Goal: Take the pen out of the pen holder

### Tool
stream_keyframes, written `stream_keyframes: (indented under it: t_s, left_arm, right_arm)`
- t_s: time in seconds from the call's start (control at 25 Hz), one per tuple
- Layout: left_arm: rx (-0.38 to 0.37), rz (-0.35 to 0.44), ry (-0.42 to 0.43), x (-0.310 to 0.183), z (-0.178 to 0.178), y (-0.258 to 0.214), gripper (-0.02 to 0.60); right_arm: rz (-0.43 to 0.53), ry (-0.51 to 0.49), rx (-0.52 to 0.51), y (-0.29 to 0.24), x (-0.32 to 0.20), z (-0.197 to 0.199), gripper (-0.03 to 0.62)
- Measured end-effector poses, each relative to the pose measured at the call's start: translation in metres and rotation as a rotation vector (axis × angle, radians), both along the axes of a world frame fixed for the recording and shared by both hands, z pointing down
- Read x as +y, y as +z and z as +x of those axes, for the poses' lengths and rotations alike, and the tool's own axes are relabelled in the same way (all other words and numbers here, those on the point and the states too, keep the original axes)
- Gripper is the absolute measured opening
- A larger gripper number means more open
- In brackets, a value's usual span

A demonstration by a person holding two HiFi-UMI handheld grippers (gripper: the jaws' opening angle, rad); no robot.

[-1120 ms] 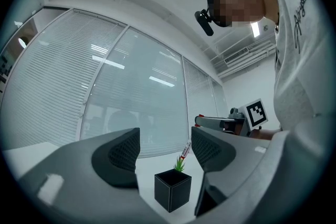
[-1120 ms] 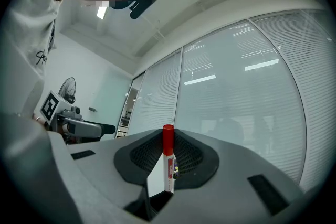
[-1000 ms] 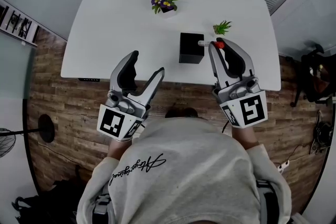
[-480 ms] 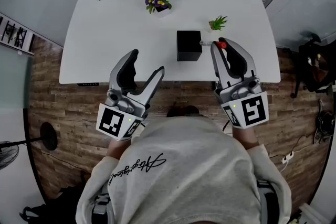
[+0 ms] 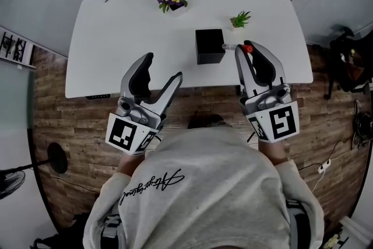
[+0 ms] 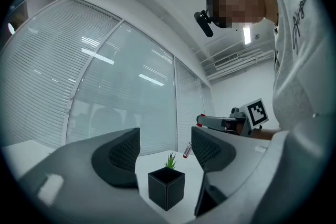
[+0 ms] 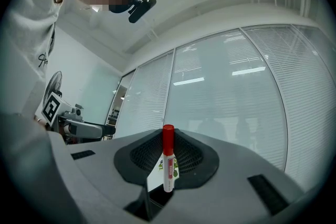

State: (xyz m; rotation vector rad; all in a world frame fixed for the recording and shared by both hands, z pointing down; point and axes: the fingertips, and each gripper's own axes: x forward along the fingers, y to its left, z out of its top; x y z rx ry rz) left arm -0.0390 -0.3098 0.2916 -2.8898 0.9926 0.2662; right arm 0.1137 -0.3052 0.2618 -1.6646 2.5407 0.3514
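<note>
The left tongs [image 5: 163,67] hang spread wide with nothing in them, above the table's near edge, just as a second ago. The white table [image 5: 116,38] is smooth and flat, with lots of bare room on its left side. The black square pen holder [image 5: 210,46] stands in the middle. Just right of it, the right tongs [image 5: 245,48] still pinch the red-capped pen [image 7: 168,162], out of the holder.
</note>
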Motion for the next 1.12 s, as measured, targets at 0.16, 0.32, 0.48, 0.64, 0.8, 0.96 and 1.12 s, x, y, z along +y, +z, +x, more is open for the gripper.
stream_keyframes:
  t_s: [0.16, 0.32, 0.48, 0.64, 0.8, 0.96, 1.12]
  left_arm:
    - [0.001, 0.001, 0.012, 0.001, -0.002, 0.001, 0.295]
    - [0.001, 0.000, 0.022, 0.001, -0.002, 0.002, 0.295]
    - [0.002, -0.002, 0.026, 0.003, -0.002, 0.003, 0.293]
    - [0.006, -0.006, 0.027, 0.003, -0.004, 0.004, 0.281]
    - [0.003, -0.007, 0.033, 0.006, -0.005, 0.004, 0.278]
    - [0.010, -0.013, 0.024, 0.006, -0.009, 0.005, 0.239]
    - [0.011, -0.017, 0.016, 0.006, -0.012, 0.006, 0.203]
  right_arm:
    - [0.001, 0.014, -0.004, 0.001, 0.003, -0.002, 0.058]
    - [0.001, 0.025, -0.009, 0.002, 0.004, -0.002, 0.058]
    - [0.001, 0.031, -0.014, 0.004, 0.007, -0.002, 0.058]
    - [0.001, 0.033, -0.020, 0.005, 0.009, -0.003, 0.058]
    - [0.005, 0.037, -0.025, 0.003, 0.012, -0.005, 0.058]
    - [0.004, 0.037, -0.024, 0.004, 0.013, -0.007, 0.058]
    - [0.001, 0.039, -0.026, 0.005, 0.016, -0.009, 0.058]
